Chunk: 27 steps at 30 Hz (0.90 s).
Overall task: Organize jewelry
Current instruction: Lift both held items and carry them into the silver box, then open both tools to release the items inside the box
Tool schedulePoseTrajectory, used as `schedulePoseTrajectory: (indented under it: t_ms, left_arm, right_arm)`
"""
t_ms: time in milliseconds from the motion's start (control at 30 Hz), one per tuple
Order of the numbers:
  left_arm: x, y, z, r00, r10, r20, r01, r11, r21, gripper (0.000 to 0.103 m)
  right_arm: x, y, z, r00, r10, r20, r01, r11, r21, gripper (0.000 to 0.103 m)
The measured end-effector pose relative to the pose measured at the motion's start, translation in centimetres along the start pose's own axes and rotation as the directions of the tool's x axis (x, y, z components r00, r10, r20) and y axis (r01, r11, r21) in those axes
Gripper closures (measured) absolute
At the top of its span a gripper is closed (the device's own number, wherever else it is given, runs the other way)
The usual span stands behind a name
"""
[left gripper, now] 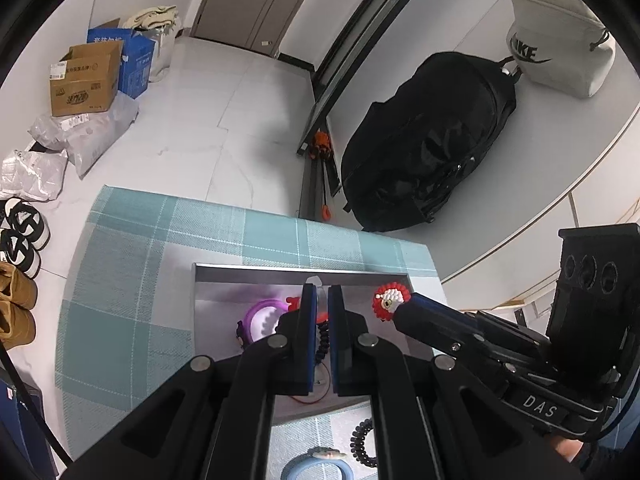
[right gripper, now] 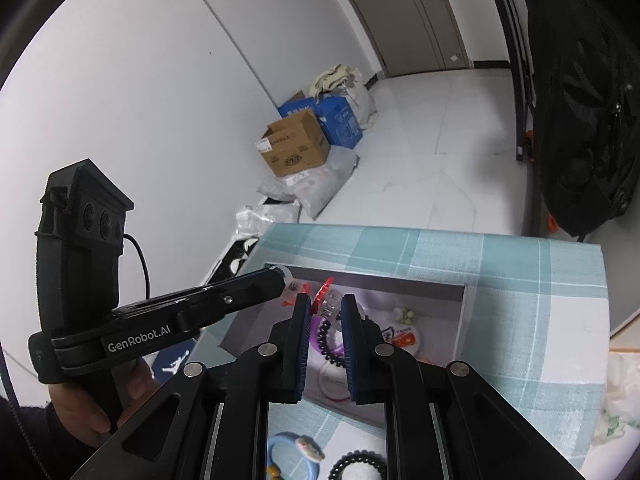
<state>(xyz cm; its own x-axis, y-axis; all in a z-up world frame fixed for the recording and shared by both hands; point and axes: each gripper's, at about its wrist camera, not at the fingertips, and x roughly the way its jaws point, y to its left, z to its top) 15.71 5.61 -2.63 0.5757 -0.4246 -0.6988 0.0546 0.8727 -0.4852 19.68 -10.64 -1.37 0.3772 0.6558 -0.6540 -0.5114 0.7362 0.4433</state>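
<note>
Both grippers hang over a shallow grey tray (left gripper: 208, 280) that sits on a teal checked cloth (left gripper: 128, 264) covering the table.

The left gripper (left gripper: 322, 340) has its jaws drawn nearly together, with only a narrow slit between the blue pads; in the right wrist view a small clear piece with red bits sits at its tip, though I cannot tell whether it is actually pinched.

The right gripper (right gripper: 326, 344) has jaws a little apart, and the left wrist view shows a red-and-white beaded ornament (left gripper: 390, 300) at its tip, above the tray's right side.

Inside the tray lie a purple ring-shaped band (left gripper: 260, 312), a dark beaded bracelet (right gripper: 326, 340) and red trinkets (right gripper: 324, 290).

On the cloth nearer me, outside the tray, rest a light-blue wristband (right gripper: 288, 452) and a black beaded bracelet (right gripper: 356, 468).
</note>
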Motion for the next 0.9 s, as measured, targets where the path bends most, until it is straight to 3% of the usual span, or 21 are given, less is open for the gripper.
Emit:
schedulePoseTrajectory:
  t_ms: [233,367,433,500,667,733,833,900]
  left_arm:
    - [1.0,0.6,-0.1,0.999,-0.026,-0.039,0.025,1.0,-0.006,0.102]
    - [1.6,1.6,0.2,0.997,-0.043,-0.065,0.039,0.997,-0.06,0.1]
    - [1.7,2.0,0.2,0.996,-0.057,-0.069,0.051,0.995,-0.083,0.089]
    - [1.4,2.2,0.2,0.996,-0.06,-0.06,0.054,0.994,-0.09,0.085]
    - [0.1,2.3,-0.1,0.998,-0.054,-0.027,0.051,0.994,-0.099,0.065]
    - [-0.2,2.0,-0.2,0.999,-0.047,-0.018,0.045,0.995,-0.094,0.064]
    - [-0.5,1.4,-0.5,1.0,-0.014,0.003,0.014,0.997,-0.073,0.063]
    - [-0.9,0.7,-0.7,0.999,0.051,0.017,-0.05,0.998,-0.044,0.063]
  right_arm:
    - [1.1,-0.8,-0.2,1.0,-0.007,-0.028,0.008,1.0,0.017,0.089]
    - [1.2,-1.2,-0.2,1.0,0.009,-0.024,-0.008,0.999,0.036,0.086]
    - [1.3,-1.5,-0.1,1.0,0.007,-0.025,-0.006,0.998,0.055,0.086]
    - [1.2,-1.8,-0.3,1.0,0.01,-0.024,-0.009,0.998,0.068,0.085]
    - [0.3,-2.0,-0.8,1.0,-0.004,-0.013,0.005,0.997,0.077,0.069]
    - [-0.3,-2.1,-1.0,1.0,-0.006,0.001,0.006,0.996,0.089,0.057]
    - [-1.1,-2.0,-1.2,1.0,-0.008,0.017,0.007,0.996,0.091,0.052]
    - [-1.8,-1.7,-1.4,1.0,-0.003,0.028,0.001,0.996,0.087,0.05]
